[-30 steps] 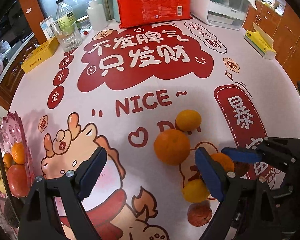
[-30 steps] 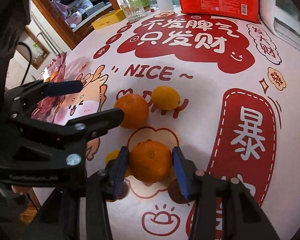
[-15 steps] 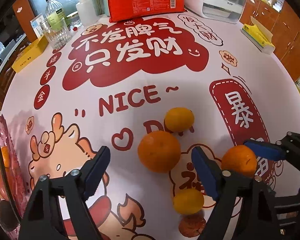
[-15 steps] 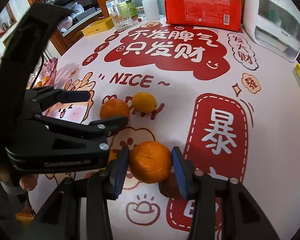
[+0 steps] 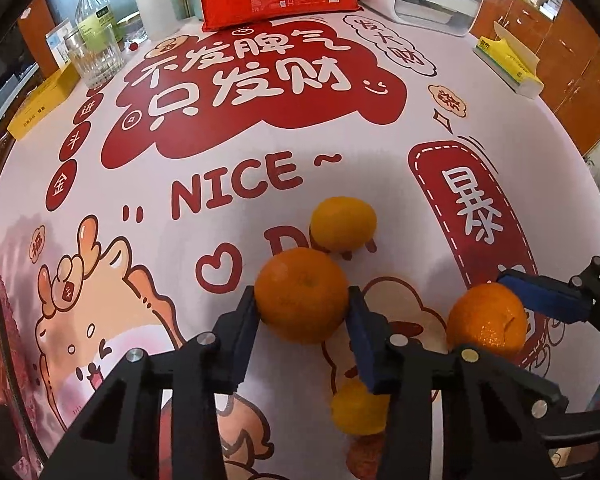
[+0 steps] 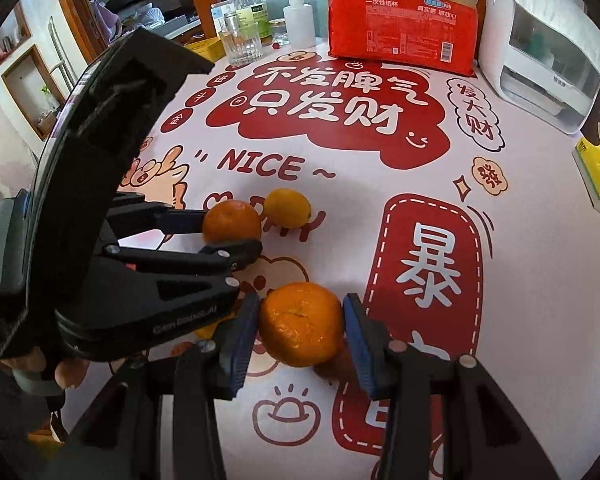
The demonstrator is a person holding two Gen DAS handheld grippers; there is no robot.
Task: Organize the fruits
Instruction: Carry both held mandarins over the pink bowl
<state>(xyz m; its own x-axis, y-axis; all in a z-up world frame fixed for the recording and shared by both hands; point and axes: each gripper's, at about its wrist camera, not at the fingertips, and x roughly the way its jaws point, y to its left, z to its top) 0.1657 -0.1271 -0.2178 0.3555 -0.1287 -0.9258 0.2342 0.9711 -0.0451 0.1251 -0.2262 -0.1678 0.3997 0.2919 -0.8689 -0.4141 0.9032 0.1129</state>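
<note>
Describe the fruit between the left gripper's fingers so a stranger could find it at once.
On the tablecloth, look just below the word NICE, by the red heart. The orange sits between the left gripper pads. It is darker and bigger than the yellow citrus behind it.

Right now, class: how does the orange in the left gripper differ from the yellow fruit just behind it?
The orange is deep orange; the yellow fruit is paler. The orange looks bigger. The left gripper grips the orange between its pads; the yellow fruit lies free on the tablecloth. Both are round citrus.
</note>
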